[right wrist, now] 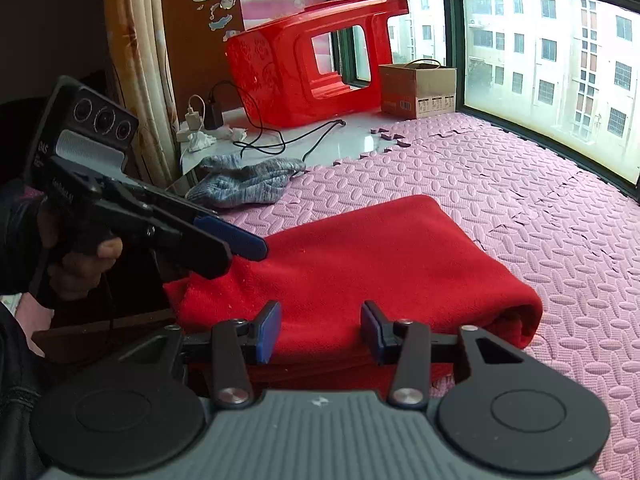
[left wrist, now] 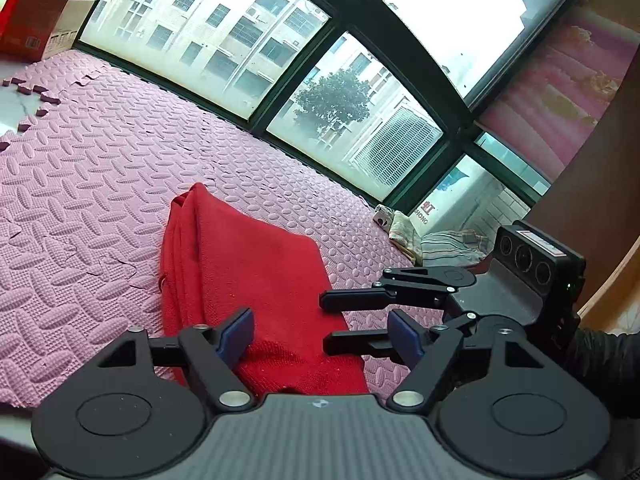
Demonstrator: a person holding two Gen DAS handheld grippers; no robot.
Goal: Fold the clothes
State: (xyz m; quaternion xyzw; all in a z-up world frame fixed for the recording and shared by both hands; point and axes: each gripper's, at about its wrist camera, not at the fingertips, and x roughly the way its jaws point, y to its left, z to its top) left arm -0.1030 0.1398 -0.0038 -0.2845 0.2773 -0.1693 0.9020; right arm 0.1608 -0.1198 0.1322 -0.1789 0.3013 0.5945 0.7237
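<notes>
A red garment (left wrist: pixel 244 280) lies folded into a long thick rectangle on the pink foam mat (left wrist: pixel 80 160); it also shows in the right wrist view (right wrist: pixel 372 256). My left gripper (left wrist: pixel 320 338) is open and empty, hovering over the garment's near end. My right gripper (right wrist: pixel 320 332) is open and empty above the garment's near edge. In the left wrist view the right gripper (left wrist: pixel 330 320) comes in from the right over the cloth's right edge. In the right wrist view the left gripper (right wrist: pixel 240 252) reaches in from the left over the cloth's left corner.
A grey knitted garment (right wrist: pixel 244 180) lies at the mat's far left by cables and chargers (right wrist: pixel 208 116). A red plastic stool (right wrist: pixel 308 60) lies tipped over beside a cardboard box (right wrist: pixel 416 88). Striped cloths (left wrist: pixel 432 240) sit by the window frame (left wrist: pixel 400 40). A wooden panel (left wrist: pixel 600 180) stands at right.
</notes>
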